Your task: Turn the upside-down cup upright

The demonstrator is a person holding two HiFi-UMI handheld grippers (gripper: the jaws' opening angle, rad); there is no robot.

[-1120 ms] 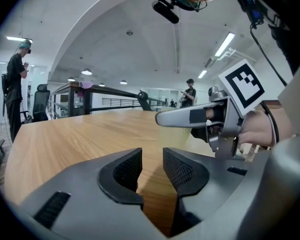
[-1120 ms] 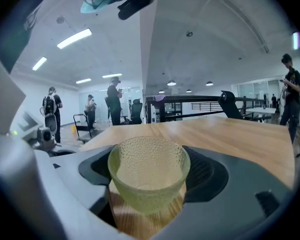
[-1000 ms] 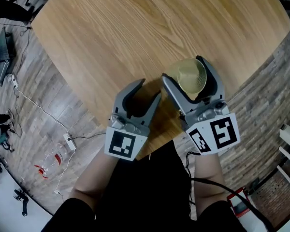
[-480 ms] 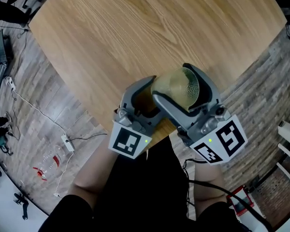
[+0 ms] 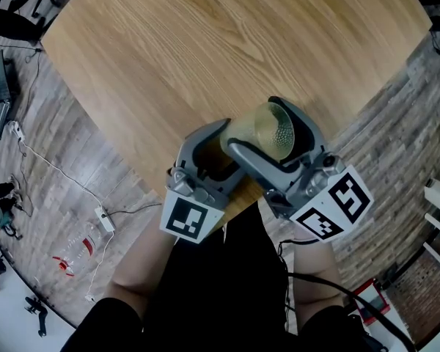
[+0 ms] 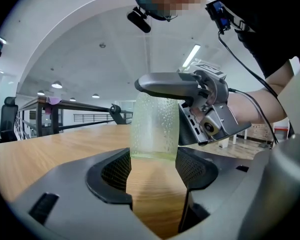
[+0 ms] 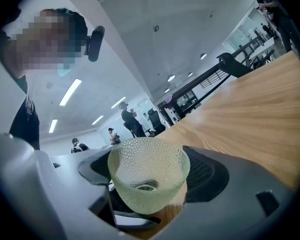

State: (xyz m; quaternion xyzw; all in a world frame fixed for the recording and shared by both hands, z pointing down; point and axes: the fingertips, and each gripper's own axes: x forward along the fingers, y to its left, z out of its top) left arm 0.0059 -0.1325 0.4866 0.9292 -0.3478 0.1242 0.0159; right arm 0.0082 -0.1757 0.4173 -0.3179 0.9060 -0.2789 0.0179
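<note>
1 grip only: right gripper [image 7: 149, 184] clamped the cup [image 5: 273, 129] near the table's [image 5: 205, 50] 6 o'clock edge while left gripper [image 6: 154, 156] gaped wide, so early release risked a roll-off.

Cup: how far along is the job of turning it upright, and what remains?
Done: the cup is not mouth-down. The right gripper is shut on it and holds it tilted, so its mouth shows in the head view. In hand: the left gripper is open, with the cup's other end between its jaws. Left: to bring the cup fully upright and set it on the table.
</note>
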